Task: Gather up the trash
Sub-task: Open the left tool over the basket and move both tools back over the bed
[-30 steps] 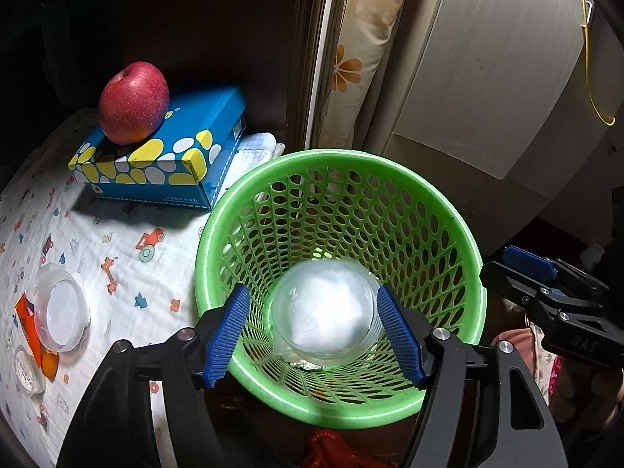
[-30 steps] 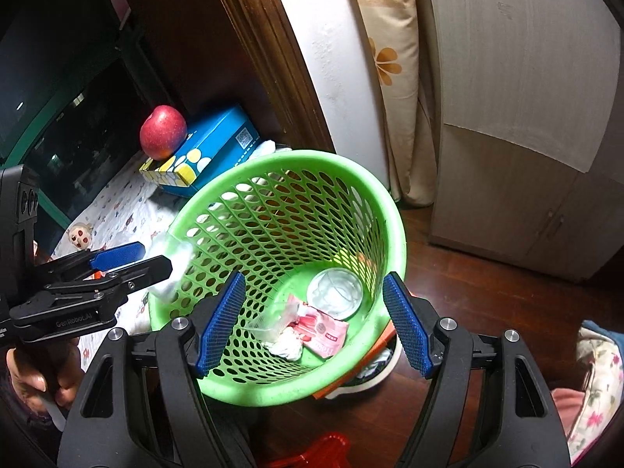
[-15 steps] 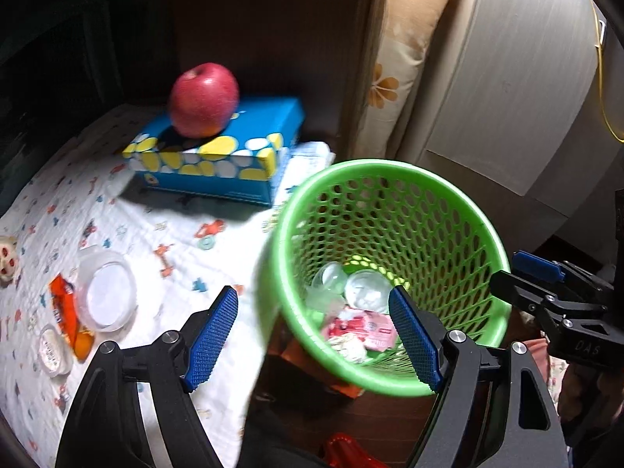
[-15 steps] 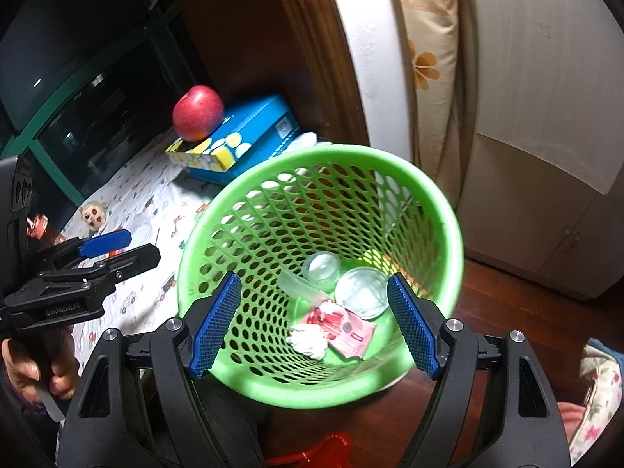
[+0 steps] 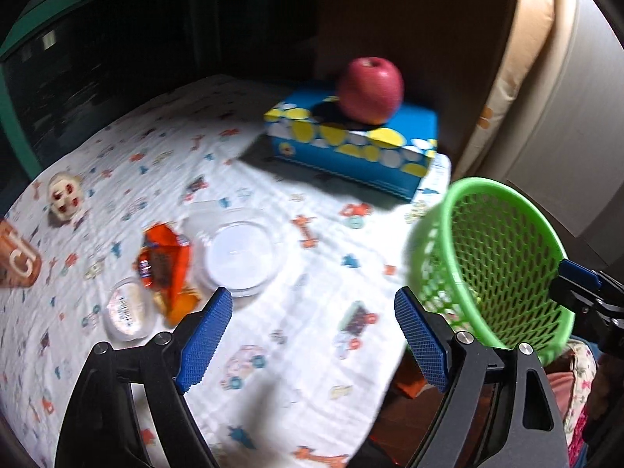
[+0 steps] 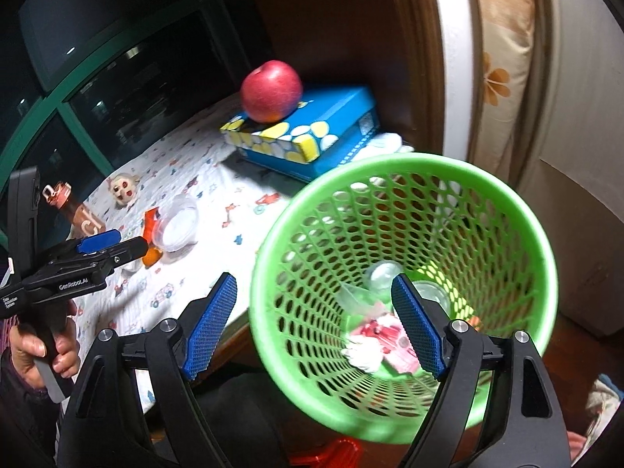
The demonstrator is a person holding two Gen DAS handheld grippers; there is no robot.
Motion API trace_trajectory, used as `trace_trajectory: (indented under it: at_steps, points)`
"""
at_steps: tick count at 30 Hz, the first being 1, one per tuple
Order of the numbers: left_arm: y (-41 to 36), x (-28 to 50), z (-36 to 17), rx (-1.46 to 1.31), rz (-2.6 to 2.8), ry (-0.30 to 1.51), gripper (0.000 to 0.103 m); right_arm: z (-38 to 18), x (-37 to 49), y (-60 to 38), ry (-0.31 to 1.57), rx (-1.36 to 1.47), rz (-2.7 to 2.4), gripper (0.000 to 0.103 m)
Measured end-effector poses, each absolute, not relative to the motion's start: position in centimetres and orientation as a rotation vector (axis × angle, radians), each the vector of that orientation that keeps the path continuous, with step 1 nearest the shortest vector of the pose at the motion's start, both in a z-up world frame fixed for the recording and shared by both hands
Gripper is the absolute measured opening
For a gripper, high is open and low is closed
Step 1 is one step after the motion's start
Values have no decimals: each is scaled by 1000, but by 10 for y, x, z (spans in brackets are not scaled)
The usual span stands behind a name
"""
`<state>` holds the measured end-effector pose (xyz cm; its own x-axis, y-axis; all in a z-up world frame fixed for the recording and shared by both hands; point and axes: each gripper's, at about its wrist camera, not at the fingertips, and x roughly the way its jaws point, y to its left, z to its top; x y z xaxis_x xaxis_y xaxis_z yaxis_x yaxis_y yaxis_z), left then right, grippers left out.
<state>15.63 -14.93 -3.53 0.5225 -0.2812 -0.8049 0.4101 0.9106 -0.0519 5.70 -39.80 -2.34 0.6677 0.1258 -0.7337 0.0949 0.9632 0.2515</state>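
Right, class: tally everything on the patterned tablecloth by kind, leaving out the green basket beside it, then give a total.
Apple: 1
Tissue box: 1
Clear plastic tub: 1
Orange wrapper: 1
Small sealed cup: 1
Doll head: 1
Brown bottle: 1
Total: 7

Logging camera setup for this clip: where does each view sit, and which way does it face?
Left wrist: on the left tool, angled down at the table's printed cloth; its own open fingers show, nothing between.
Right wrist: on the right tool, angled down into the green basket; a hand shows.
Shared: the basket, apple, blue box.
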Motion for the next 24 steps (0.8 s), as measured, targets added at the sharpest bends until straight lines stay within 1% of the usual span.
trace_trajectory:
  at_steps: [7,14,24]
  points:
    - [-84,181,-47,129,-268,946,82,-24,82,-359,855,241,84,82]
    - [-33,208,-77,137,-174,1000,82,-24,104,-328,865,213,136,83]
    - [-11,230,-111,105,-176,1061,84,-39,137,-291,907,171,198,83]
